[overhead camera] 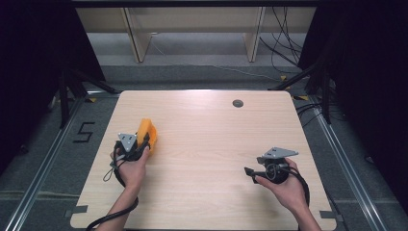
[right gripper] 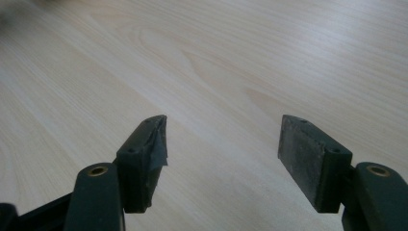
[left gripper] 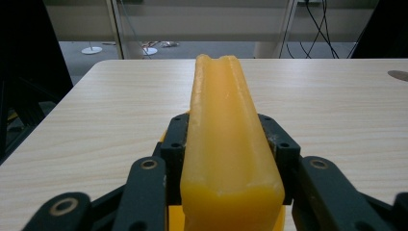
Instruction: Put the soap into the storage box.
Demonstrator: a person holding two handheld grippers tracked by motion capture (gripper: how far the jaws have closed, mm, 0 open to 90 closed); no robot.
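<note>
A long orange-yellow block (left gripper: 226, 130) with a groove along its top runs away from me between the jaws of my left gripper (left gripper: 226, 144), which is shut on it. In the high view the same orange block (overhead camera: 147, 133) sticks out past the left gripper (overhead camera: 139, 144) at the left of the wooden table (overhead camera: 207, 144). My right gripper (overhead camera: 249, 172) rests low at the right front, held by a hand and pointing left. Its jaws stand wide apart over bare wood in the right gripper view, the right gripper (right gripper: 223, 144) open with nothing between the pads (right gripper: 300, 154).
A small dark round disc (overhead camera: 237, 103) is set in the table near its far edge. Black cables (overhead camera: 284, 48) and shelf legs (overhead camera: 137, 41) lie on the floor beyond the table. Metal rails (overhead camera: 337, 154) run along both sides.
</note>
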